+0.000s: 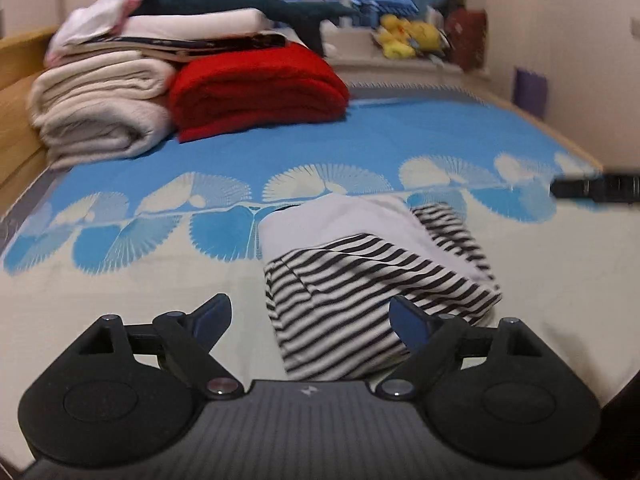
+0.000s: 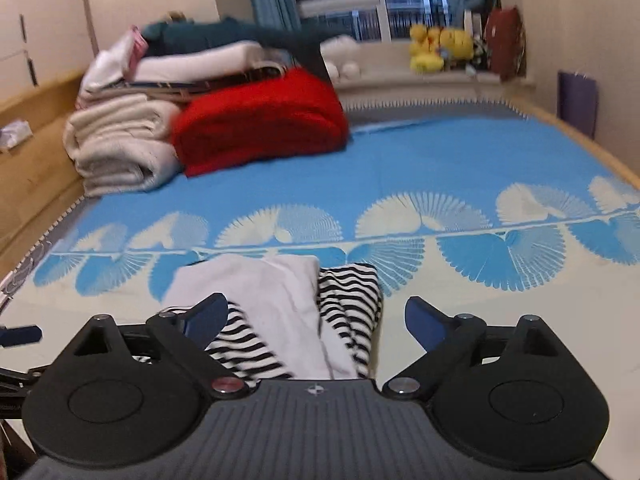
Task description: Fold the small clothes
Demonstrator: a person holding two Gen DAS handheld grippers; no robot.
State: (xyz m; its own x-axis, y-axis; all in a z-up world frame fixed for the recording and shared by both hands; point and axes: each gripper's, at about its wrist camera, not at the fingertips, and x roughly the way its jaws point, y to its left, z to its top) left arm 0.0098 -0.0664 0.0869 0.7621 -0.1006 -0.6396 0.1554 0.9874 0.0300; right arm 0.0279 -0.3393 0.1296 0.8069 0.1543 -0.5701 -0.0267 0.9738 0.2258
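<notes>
A small garment (image 1: pixel 360 280), white with black-and-white striped parts, lies partly folded on the cream part of the bedspread (image 1: pixel 120 280). My left gripper (image 1: pixel 310 304) hovers over its near left corner. The jaws stand wide apart and the blue pads touch no cloth. In the right wrist view the same garment (image 2: pixel 280 300) lies just ahead, with a striped sleeve (image 2: pixel 356 304) on its right side. My right gripper (image 2: pixel 316 304) is open above it and holds nothing.
Folded blankets are stacked at the back left of the bed, a red one (image 1: pixel 256 92) beside cream ones (image 1: pixel 100 112). A wooden bed frame (image 1: pixel 16 80) runs along the left. Yellow plush toys (image 2: pixel 440 48) sit on the window sill. Blue bedspread (image 2: pixel 440 160) stretches beyond the garment.
</notes>
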